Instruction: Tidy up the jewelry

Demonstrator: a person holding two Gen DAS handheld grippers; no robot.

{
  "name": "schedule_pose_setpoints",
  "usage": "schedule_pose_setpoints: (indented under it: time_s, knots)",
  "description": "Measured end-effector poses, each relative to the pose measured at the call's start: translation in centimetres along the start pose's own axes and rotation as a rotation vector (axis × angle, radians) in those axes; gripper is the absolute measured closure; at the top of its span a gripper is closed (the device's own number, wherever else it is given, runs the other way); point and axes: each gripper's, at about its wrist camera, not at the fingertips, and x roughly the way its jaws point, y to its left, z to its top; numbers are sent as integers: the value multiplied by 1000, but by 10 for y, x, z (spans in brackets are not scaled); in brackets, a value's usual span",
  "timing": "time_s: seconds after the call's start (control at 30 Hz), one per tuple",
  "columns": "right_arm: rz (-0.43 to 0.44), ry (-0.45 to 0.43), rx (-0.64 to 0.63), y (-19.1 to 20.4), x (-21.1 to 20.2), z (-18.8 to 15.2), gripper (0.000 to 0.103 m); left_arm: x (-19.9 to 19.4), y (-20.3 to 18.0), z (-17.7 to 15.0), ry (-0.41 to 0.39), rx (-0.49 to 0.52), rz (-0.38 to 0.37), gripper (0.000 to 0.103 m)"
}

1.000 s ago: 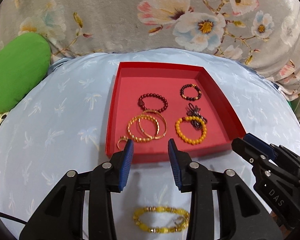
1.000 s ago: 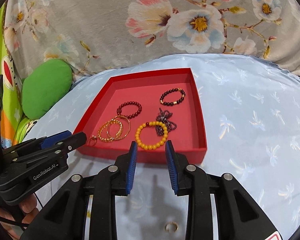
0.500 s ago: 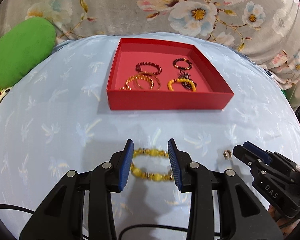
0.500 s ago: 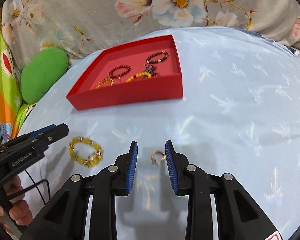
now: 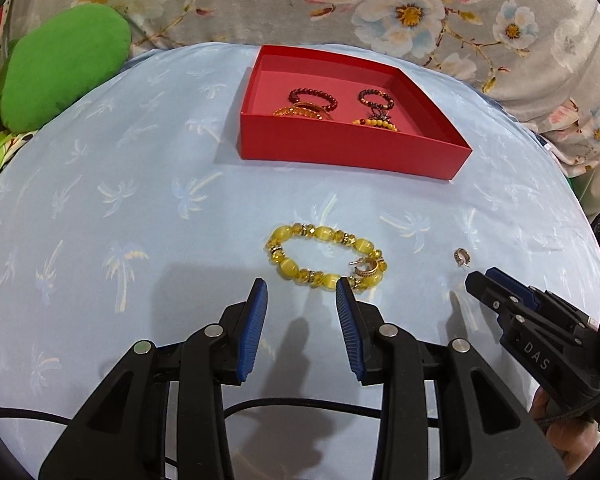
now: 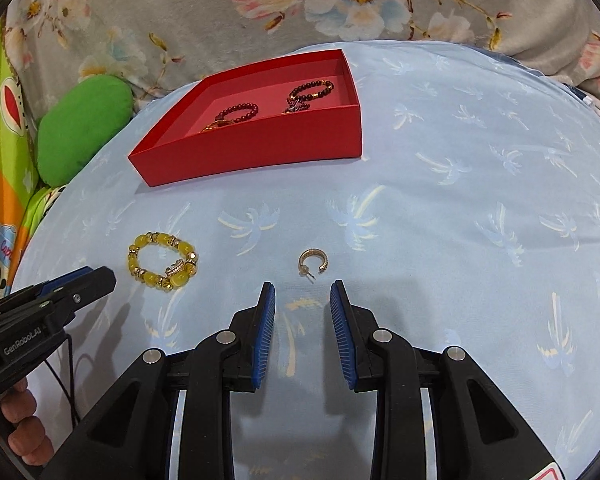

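Blue palm-print cloth (image 5: pixel 148 184): both part-open, empty grippers, left gripper (image 5: pixel 301 294) and right gripper (image 6: pixel 302 296), hover near a yellow bracelet (image 5: pixel 326 257), red tray (image 5: pixel 340 148) beyond.

L tool (image 5: pixel 301 294): angled down, blue pads parted w/ nothing between, tips just above the surface. R tool (image 6: pixel 303 294): same tilt, pads parted a bit narrower, also empty. R tool sits off to the L tool's right side, tips roughly level w/ it, the two well apart. Fingers (image 6: pixel 20 420) wrap the L tool's handle; part of a hand (image 5: pixel 560 432) under the R tool's body.
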Motion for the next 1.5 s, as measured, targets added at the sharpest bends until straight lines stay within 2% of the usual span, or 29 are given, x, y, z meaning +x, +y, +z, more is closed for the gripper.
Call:
schedule_pose_setpoints:
  time_s: [0.4,0.57,0.63,1.1,1.5]
  knots:
    - [-33,6,-25,4,20,11,74,3,6,-1,10,-16,-3,69]
    - [-45,4,-47,8,23,12,81,5,6,0,12,-16,-4,69]
    - [-51,1,-53,9,23,11,87,6,5,0,13,-15,-1,69]
    - [-15,1,-22,8,14,0,87,10,3,-1,16,-10,1,69]
    - [13,-11,-5,10,3,-3,87,12,-19,7,9,21,-48,69]
